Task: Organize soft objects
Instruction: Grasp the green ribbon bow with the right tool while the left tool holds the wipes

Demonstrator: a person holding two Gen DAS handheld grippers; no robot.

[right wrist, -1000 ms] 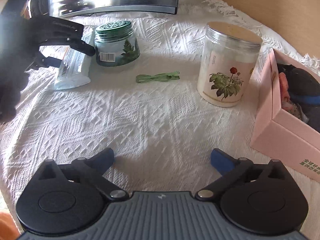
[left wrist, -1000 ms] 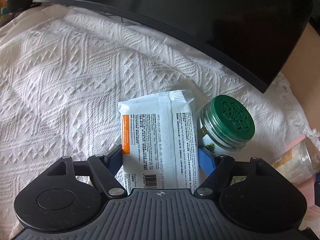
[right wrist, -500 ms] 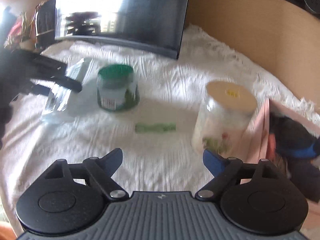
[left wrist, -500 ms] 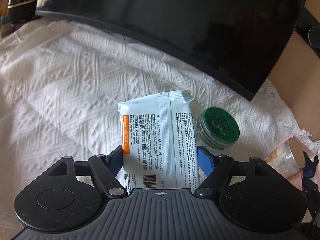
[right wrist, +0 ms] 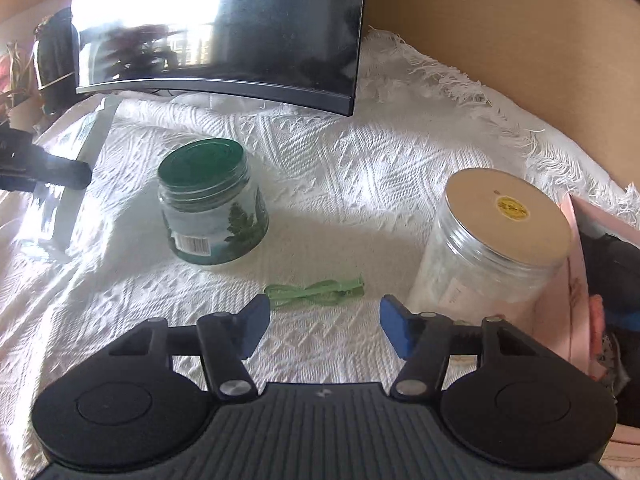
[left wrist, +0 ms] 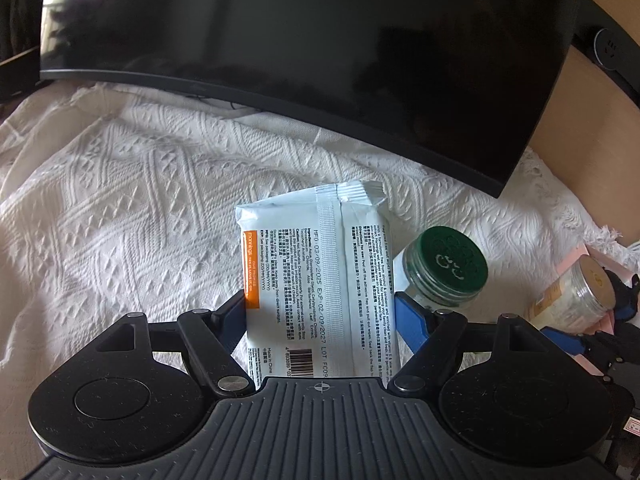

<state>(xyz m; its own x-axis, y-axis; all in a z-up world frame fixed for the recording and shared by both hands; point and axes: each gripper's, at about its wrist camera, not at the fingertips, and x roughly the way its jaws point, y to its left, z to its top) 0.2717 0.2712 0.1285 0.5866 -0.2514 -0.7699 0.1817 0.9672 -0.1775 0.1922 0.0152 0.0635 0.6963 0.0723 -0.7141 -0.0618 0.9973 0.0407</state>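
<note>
The wet-wipe pack (left wrist: 320,280) was held clamped between the blue pads of the left gripper (left wrist: 320,312) and carried clear of the white cloth (left wrist: 132,208), above the green-lidded jar (left wrist: 444,268). The right gripper (right wrist: 320,324) was empty, its jaws having just been closing with nothing between them, poised over the cloth just short of the green tie (right wrist: 316,292). The step in hand was judged to be the carrying of the pack toward the pink box (right wrist: 576,280) (partly filled already). A steady transfer past the clear jar (right wrist: 500,248) was called for next, then a release over the box
</note>
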